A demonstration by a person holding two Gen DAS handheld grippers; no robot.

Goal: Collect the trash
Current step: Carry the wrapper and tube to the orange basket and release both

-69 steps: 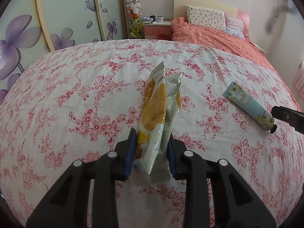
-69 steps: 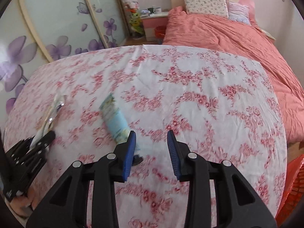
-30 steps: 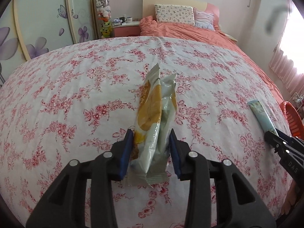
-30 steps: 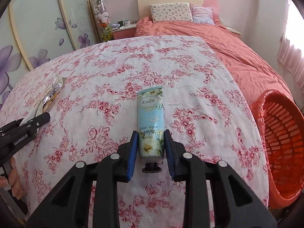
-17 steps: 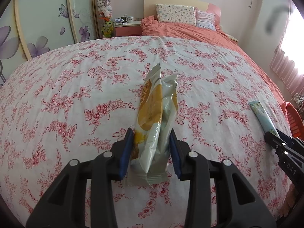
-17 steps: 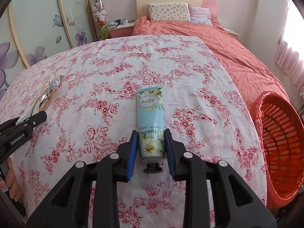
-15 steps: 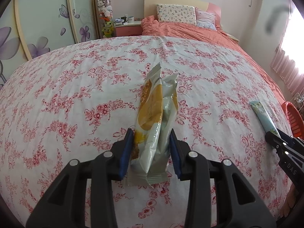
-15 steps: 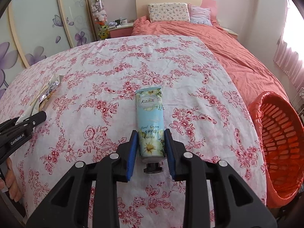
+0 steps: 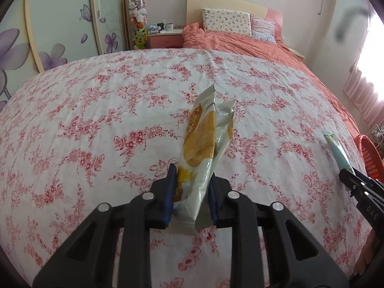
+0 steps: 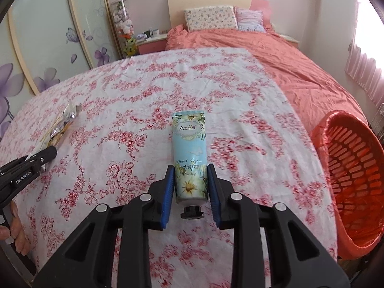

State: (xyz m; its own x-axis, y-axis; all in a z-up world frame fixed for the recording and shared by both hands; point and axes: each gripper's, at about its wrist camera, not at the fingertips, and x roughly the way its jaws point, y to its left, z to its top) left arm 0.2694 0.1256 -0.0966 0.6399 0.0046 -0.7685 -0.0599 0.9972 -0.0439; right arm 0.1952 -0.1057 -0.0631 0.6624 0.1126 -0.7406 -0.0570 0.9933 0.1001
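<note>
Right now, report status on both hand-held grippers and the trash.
Left hand-held gripper closing on snack wrapper. Right hand-held gripper shut on hand cream tube. Orange basket at right, path unobstructed.

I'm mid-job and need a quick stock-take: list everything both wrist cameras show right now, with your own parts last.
snack wrapper: one, yellow and silver, upright between the left gripper's fingers
hand cream tube: one, pale blue with flowers, black cap nearest the camera, clamped by the right gripper
basket: one, orange, lined with a bag, right of the floral cloth
floral cloth: one, white with red flowers, under both items
bed: one, coral cover, behind the cloth
pillows: two, floral and striped pink, at the headboard
nightstand: one, pink, with mugs
left gripper: black with blue pads, closing on the wrapper
right gripper: black with blue pads, shut on the tube
</note>
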